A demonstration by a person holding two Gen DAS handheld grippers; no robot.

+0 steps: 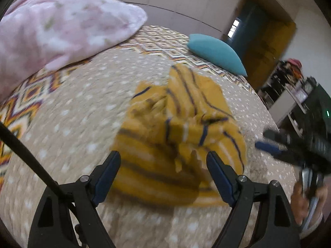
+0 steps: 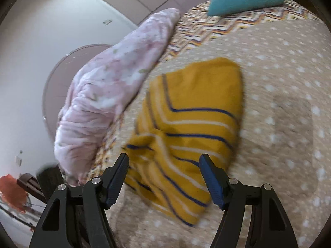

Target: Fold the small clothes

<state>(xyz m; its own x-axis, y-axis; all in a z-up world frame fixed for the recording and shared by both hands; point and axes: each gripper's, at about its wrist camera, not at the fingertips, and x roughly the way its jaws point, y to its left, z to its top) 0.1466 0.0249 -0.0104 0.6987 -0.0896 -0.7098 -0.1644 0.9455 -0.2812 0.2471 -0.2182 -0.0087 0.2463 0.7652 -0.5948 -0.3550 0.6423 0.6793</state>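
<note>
A bedroom: a bed (image 1: 68, 111) under a beige, white-dotted cover, with a zigzag-patterned spread further back, a pink blanket (image 1: 62, 26) heaped at the upper left of the frame and a teal pillow (image 1: 215, 51) at the upper right. In the left wrist view, the yellow striped garment (image 1: 175, 136) lies crumpled in the centre of the frame, just ahead of the left gripper (image 1: 163, 159), whose jaws stand wide apart with nothing clamped. The right gripper (image 1: 289, 144) shows blurred at the right edge.

In the right wrist view, the same garment (image 2: 186, 128) sits in the centre, partly doubled over, its lower part between the tips of the right gripper (image 2: 164, 161), whose jaws are open and hold nothing. The pink blanket (image 2: 107, 95) lies just beside it on the left.

The garment looks like a light, soft knit: limp, likely to sag and bunch when lifted, not fragile, and hardly slippery. A pinch on a single layer at a hem or corner, one per gripper, would probably spread it best.
</note>
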